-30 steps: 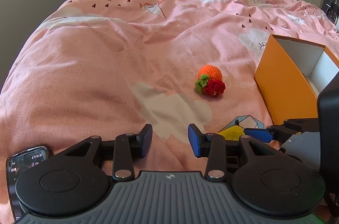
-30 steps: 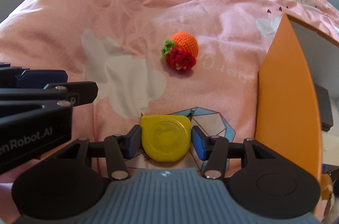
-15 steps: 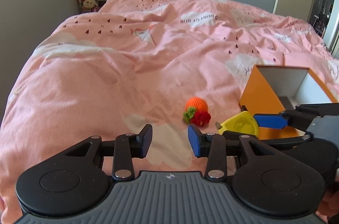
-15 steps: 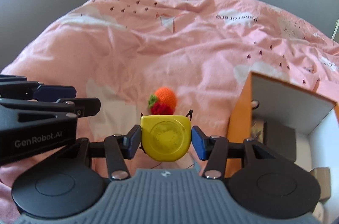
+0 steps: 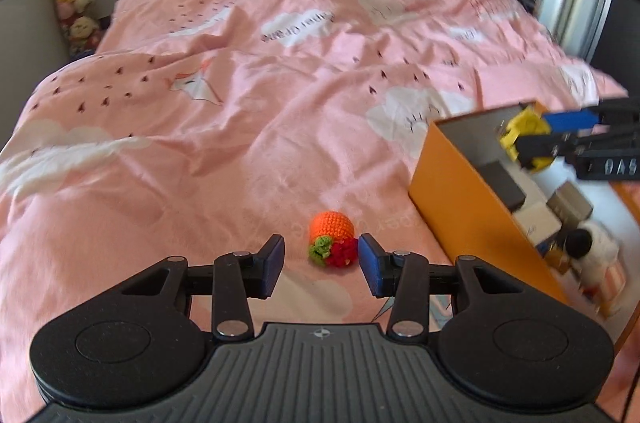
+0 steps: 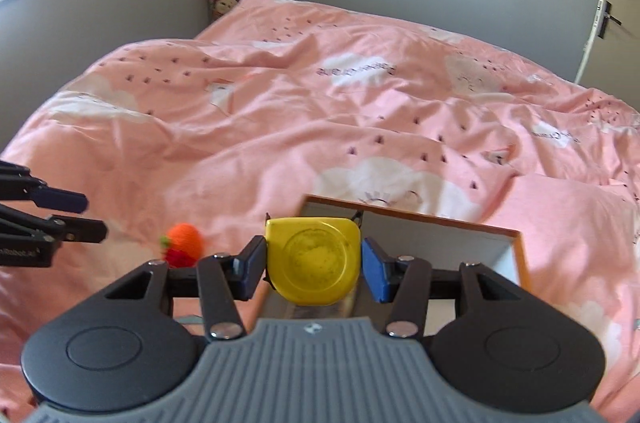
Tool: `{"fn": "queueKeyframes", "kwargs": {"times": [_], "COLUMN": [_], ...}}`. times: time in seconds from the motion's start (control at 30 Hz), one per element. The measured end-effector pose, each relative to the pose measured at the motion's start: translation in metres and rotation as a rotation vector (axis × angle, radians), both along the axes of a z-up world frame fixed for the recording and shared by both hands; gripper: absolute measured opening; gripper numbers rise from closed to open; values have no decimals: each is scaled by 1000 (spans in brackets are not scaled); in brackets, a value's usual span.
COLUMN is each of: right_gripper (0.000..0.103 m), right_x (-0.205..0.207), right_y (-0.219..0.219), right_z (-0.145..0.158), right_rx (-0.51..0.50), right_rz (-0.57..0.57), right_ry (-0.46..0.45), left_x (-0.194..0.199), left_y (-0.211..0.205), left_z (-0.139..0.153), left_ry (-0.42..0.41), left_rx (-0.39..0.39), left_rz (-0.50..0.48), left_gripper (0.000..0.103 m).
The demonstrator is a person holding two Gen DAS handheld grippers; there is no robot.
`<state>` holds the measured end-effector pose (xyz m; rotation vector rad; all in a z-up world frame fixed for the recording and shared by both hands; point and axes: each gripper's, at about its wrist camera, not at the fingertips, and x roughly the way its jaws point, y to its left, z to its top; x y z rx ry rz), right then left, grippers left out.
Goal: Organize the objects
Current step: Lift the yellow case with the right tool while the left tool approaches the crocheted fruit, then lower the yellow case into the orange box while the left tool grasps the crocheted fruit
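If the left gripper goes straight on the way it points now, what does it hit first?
Most likely the crocheted orange toy: it lies on the pink duvet just beyond the left gripper, framed between its opening fingers, with nothing held. Depth is hard to judge, so it could land on the duvet just short of it.

Both wrist views look obliquely down over the pink bed (image 5: 240, 127), close above it. Shared: crochet toy (image 5: 332, 239), orange box (image 6: 516, 247).
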<state>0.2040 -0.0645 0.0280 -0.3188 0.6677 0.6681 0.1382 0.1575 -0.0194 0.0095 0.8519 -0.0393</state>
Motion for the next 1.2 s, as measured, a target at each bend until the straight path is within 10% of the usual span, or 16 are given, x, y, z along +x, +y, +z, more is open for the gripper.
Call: {"fn": "queueKeyframes", "kwargs": {"times": [0.17, 0.57, 1.2], "right_gripper": [54, 54, 53], "right_x": [32, 99, 96], "right_y": [-27, -57, -27], "right_z": [-12, -66, -104], "right_rx": [-14, -187, -609], "right_rz": [-55, -107, 67], "right_ry": [63, 184, 116], "left_x": [28, 83, 103], "left_y": [-12, -22, -19], "left_z": [-23, -68, -84], "left_ry": [83, 209, 255], "left_rx": [18, 42, 57], "left_rz": [-118, -19, 25], "left_gripper": [59, 62, 47]}}
